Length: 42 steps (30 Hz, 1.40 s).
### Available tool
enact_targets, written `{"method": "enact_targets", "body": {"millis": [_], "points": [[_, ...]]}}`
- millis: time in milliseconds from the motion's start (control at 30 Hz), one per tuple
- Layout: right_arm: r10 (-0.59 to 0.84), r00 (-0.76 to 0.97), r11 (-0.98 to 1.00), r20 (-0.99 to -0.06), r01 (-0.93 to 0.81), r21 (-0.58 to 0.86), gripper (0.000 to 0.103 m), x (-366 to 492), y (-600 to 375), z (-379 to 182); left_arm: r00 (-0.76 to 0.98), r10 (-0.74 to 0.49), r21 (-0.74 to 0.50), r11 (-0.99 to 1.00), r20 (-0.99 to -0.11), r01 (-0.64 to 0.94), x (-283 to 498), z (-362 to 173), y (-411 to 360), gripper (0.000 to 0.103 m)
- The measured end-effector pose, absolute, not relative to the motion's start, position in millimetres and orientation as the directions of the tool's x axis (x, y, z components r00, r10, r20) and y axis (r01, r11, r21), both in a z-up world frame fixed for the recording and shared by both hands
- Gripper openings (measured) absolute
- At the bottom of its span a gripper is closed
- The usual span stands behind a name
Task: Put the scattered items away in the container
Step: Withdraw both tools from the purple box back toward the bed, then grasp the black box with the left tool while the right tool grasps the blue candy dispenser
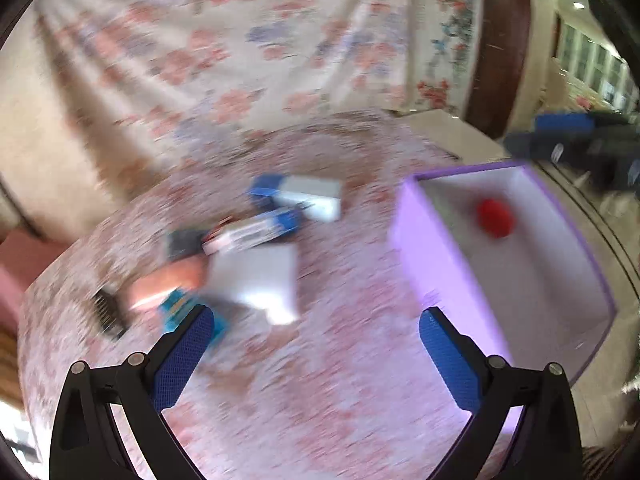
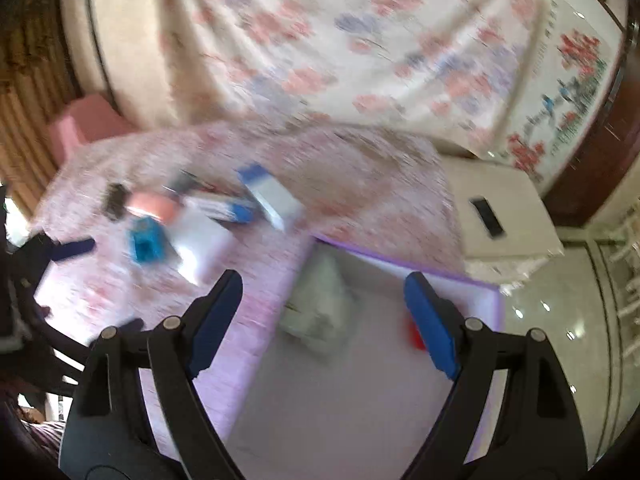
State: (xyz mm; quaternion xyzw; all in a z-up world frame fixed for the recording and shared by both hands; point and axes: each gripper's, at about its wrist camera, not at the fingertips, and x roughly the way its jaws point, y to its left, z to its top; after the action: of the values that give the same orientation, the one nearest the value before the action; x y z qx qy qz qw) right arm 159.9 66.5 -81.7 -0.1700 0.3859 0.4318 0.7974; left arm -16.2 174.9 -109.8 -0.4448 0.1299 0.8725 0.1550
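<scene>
A purple box (image 1: pixel 424 256) with a white inside stands at the right of the table and holds a red item (image 1: pixel 495 217). Left of it lie a blue-and-white carton (image 1: pixel 304 196), a long blue-and-white pack (image 1: pixel 256 232), a white packet (image 1: pixel 260 280), a pink item (image 1: pixel 168 284), a small blue box (image 1: pixel 176 308) and a black comb (image 1: pixel 106 312). My left gripper (image 1: pixel 316 340) is open and empty above the cloth. My right gripper (image 2: pixel 324 308) is open and empty above the purple box (image 2: pixel 276 300), which holds a pale bag (image 2: pixel 320 308) and the red item (image 2: pixel 416 336).
A pink flowered cloth (image 1: pixel 320 400) covers the table. A floral drape (image 1: pixel 240 60) hangs behind it. A white cabinet (image 2: pixel 504 212) with a black item on top stands at the right. Both views are blurred by motion.
</scene>
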Motion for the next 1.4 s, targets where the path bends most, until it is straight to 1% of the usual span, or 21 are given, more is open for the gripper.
{"method": "enact_targets", "body": {"millis": [100,167,333,500,700,1000,1167,1233,1267,1300,1367,1400], "points": [[0.597,0.278,0.501,-0.752,-0.862,0.079,0.085,127.0,101.8,-70.7,-0.566,0.078,0.122,-0.944,-0.821,-0.307,-11.8,-119.2,130.2,0.103],[0.609,0.224,0.456,-0.760,-0.884,0.105,0.085,108.4,125.1,-72.2,-0.548,0.043,0.120,-0.959,-0.835,-0.258,-18.4,-129.0,100.4,0.103],[0.570,0.090,0.381,-0.816,-0.909,0.167,0.085,68.4,190.8,-107.7,-0.505,-0.031,0.121,-0.982,-0.863,-0.147,-37.2,-148.9,25.2,0.103],[0.514,0.005,0.377,-0.858,-0.900,0.220,0.085,46.0,244.9,-151.7,-0.445,-0.078,0.114,-0.992,-0.892,-0.054,-72.3,-175.4,-42.5,0.103],[0.462,-0.010,0.419,-0.887,-0.879,0.228,0.085,39.0,294.0,-186.6,-0.396,-0.063,0.042,-0.997,-0.916,0.062,-127.1,-200.9,-97.2,0.103],[0.426,0.045,0.469,-0.904,-0.865,0.178,0.085,34.6,344.6,-215.6,-0.402,-0.043,0.009,-0.996,-0.915,0.088,-204.6,-226.9,-120.4,0.103],[0.416,0.044,0.511,-0.908,-0.838,0.193,0.083,38.1,351.6,-227.7,-0.381,-0.043,0.003,-0.995,-0.923,0.103,-234.0,-249.6,-129.0,0.103],[0.420,0.041,0.517,-0.907,-0.832,0.202,0.080,37.5,352.0,-230.0,-0.377,-0.037,-0.004,-0.994,-0.925,0.108,-240.7,-256.5,-131.6,0.100],[0.422,0.039,0.520,-0.906,-0.829,0.207,0.079,37.2,352.2,-231.1,-0.371,-0.037,-0.004,-0.994,-0.928,0.110,-242.9,-260.2,-132.4,0.093],[0.424,0.037,0.523,-0.905,-0.826,0.211,0.078,36.9,352.4,-232.1,-0.364,-0.038,-0.004,-0.994,-0.931,0.112,-245.2,-264.0,-133.1,0.084],[0.428,0.037,0.528,-0.903,-0.821,0.217,0.076,35.8,352.8,-233.2,-0.346,-0.031,-0.010,-0.993,-0.938,0.115,-247.6,-270.5,-134.3,0.077],[0.430,0.038,0.529,-0.902,-0.821,0.218,0.075,34.8,353.1,-233.1,-0.338,-0.022,-0.019,-0.993,-0.941,0.116,-248.3,-273.5,-135.0,0.076]]}}
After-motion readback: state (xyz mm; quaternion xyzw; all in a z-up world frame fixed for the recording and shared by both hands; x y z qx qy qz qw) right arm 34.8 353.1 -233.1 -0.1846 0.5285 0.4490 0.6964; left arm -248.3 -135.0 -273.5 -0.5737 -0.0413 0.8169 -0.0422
